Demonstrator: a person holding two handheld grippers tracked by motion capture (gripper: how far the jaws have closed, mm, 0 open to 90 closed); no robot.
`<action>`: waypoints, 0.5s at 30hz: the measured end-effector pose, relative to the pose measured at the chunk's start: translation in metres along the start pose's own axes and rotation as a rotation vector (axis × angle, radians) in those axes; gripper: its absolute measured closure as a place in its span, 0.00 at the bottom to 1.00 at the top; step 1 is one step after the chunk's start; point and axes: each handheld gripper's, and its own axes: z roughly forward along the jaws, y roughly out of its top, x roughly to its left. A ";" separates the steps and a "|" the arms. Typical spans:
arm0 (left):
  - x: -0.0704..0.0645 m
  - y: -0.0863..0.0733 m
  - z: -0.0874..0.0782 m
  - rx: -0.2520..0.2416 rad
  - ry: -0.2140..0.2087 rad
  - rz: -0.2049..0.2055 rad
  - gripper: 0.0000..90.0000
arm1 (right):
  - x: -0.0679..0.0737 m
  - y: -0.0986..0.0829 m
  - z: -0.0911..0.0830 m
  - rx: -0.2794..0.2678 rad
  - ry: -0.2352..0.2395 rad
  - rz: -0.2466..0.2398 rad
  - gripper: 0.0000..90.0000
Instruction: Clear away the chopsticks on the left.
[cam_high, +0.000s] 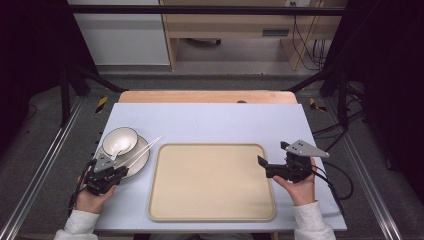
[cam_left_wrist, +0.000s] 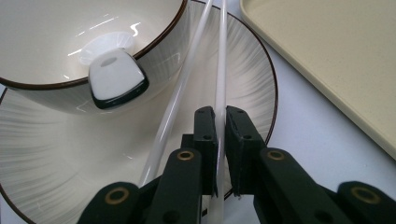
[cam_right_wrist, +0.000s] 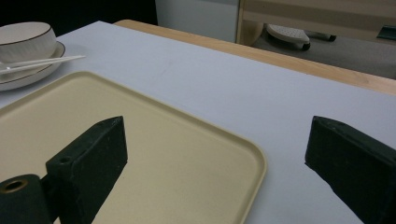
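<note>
Chopsticks (cam_left_wrist: 219, 70), a white pair, lie across the plate (cam_left_wrist: 252, 88) beside the bowl (cam_left_wrist: 51, 32), at the left of the table (cam_high: 215, 122). The left gripper (cam_left_wrist: 220, 140) has its jaws closed on one stick near its lower end; the other stick lies just beside the jaws, outside them (so only one is held). A spoon (cam_left_wrist: 116, 77) rests in the bowl. The right gripper (cam_right_wrist: 215, 154) hangs wide open over the tray's (cam_right_wrist: 187, 154) right edge, gripping nothing. Judging by the layout, the sticks are bound for the tray. A clean lift would want both sticks between the jaws, raised level to avoid knocking the bowl.
</note>
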 end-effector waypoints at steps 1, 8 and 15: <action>0.000 0.000 0.000 0.000 0.000 0.001 0.93 | 0.000 0.000 0.000 0.001 0.000 0.001 0.07; 0.000 0.003 -0.001 -0.012 0.001 0.006 0.81 | 0.000 0.000 0.000 0.001 0.002 -0.001 0.07; 0.000 0.016 0.008 0.050 0.015 0.003 0.77 | -0.002 0.003 -0.004 -0.015 0.001 0.014 0.07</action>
